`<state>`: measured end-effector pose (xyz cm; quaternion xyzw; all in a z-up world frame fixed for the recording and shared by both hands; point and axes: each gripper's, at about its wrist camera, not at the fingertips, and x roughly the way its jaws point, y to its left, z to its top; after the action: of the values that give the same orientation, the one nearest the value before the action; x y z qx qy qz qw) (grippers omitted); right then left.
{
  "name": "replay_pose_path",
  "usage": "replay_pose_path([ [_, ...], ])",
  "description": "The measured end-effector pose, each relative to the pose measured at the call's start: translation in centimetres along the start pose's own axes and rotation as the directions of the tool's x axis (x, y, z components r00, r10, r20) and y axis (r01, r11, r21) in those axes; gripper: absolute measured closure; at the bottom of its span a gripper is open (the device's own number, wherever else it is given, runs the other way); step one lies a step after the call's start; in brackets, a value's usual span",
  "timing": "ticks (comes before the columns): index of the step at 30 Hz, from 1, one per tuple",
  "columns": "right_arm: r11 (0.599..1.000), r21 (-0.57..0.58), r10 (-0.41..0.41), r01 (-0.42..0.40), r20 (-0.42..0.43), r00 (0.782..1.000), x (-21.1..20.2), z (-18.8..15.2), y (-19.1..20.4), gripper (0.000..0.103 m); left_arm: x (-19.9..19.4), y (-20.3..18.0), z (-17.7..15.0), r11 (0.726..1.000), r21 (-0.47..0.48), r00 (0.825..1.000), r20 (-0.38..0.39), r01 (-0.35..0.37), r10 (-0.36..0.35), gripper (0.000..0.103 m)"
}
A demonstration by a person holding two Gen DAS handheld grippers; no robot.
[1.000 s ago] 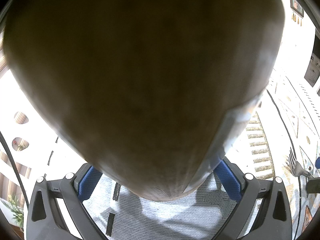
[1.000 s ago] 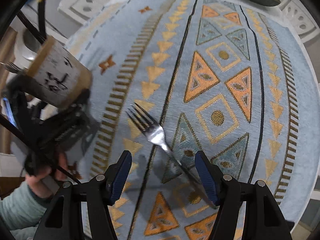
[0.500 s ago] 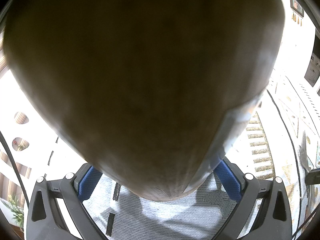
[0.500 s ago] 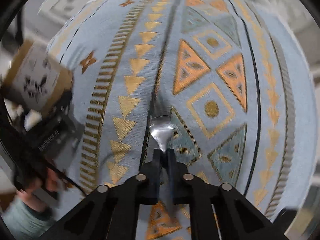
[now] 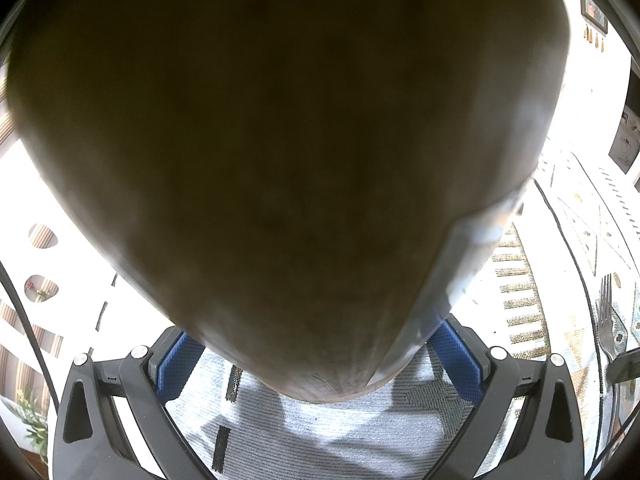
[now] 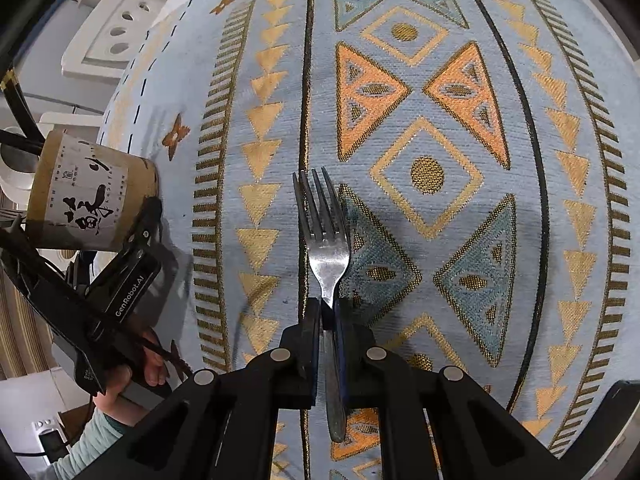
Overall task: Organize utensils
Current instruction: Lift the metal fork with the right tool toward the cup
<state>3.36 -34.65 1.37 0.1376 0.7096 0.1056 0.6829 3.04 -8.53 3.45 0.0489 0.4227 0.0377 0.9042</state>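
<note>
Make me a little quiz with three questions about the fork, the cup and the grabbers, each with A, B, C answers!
1. Where is the fork?
A. inside the cup
B. between the right gripper's fingers, over the patterned cloth
C. on a plate

2. How many prongs does the fork have?
A. two
B. three
C. four

3. What is the left gripper doing?
A. holding the brown cup with black writing
B. hanging open with nothing in it
C. holding a spoon

Answers:
1 B: the right gripper has just closed its jaws on the fork's neck, above the patterned cloth.
2 C: four prongs show in the right wrist view.
3 A: its fingers clamp the base of the cup, which is tipped on its side.
</note>
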Motion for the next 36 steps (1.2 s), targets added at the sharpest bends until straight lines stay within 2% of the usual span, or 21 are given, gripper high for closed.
replay_pose_path([
  [4, 0.99, -0.095, -0.098, 0.101, 0.037, 0.995, 1.1, 0.4, 2.4, 0.095, 0.0, 0.0, 0.0, 1.0, 0.0, 1.0, 0.0, 0.0, 0.0, 0.0],
  [7, 0.945, -0.224, -0.215, 0.238, 0.122, 0.969, 1.5, -0.6, 5.1, 0.095, 0.0, 0.0, 0.0, 1.0, 0.0, 1.0, 0.0, 0.0, 0.0, 0.0],
  [9, 0.917, -0.28, -0.245, 0.284, 0.164, 0.955, 1.5, -1.2, 6.2, 0.096, 0.0, 0.0, 0.0, 1.0, 0.0, 1.0, 0.0, 0.0, 0.0, 0.0],
  [13, 0.928, -0.32, -0.115, 0.191, 0.241, 0.964, -0.9, -1.5, 7.3, 0.097, 0.0, 0.0, 0.0, 1.0, 0.0, 1.0, 0.0, 0.0, 0.0, 0.0],
  [16, 0.924, -0.365, 0.023, 0.113, 0.347, 0.937, -4.8, -1.5, 8.3, 0.097, 0.0, 0.0, 0.0, 1.0, 0.0, 1.0, 0.0, 0.0, 0.0, 0.0],
  [19, 0.902, -0.427, 0.147, 0.066, 0.446, 0.883, -8.7, -1.8, 9.4, 0.097, 0.0, 0.0, 0.0, 1.0, 0.0, 1.0, 0.0, 0.0, 0.0, 0.0],
  [23, 0.878, -0.469, 0.201, 0.096, 0.543, 0.815, -12.0, -1.4, 11.4, 0.097, 0.0, 0.0, 0.0, 1.0, 0.0, 1.0, 0.0, 0.0, 0.0, 0.0],
  [30, 0.841, -0.538, 0.339, 0.052, 0.6, 0.724, -16.6, -0.6, 13.9, 0.099, 0.0, 0.0, 0.0, 1.0, 0.0, 1.0, 0.0, 0.0, 0.0, 0.0],
  [33, 0.836, -0.545, 0.347, 0.063, 0.614, 0.709, -17.8, -0.5, 14.4, 0.099, -0.1, -0.1, 0.0, 1.0, 0.0, 1.0, 0.0, 0.0, 0.0, 0.0],
  [35, 0.843, -0.533, 0.331, 0.066, 0.612, 0.718, -17.5, 0.0, 14.4, 0.099, -0.1, -0.1, 0.0, 1.0, -0.001, 1.0, 0.0, 0.001, -0.001, 0.0],
  [36, 0.847, -0.529, 0.331, 0.045, 0.592, 0.735, -17.1, 0.5, 14.0, 0.099, -0.2, -0.1, 0.0, 1.0, -0.001, 1.0, 0.0, 0.001, -0.001, 0.0],
])
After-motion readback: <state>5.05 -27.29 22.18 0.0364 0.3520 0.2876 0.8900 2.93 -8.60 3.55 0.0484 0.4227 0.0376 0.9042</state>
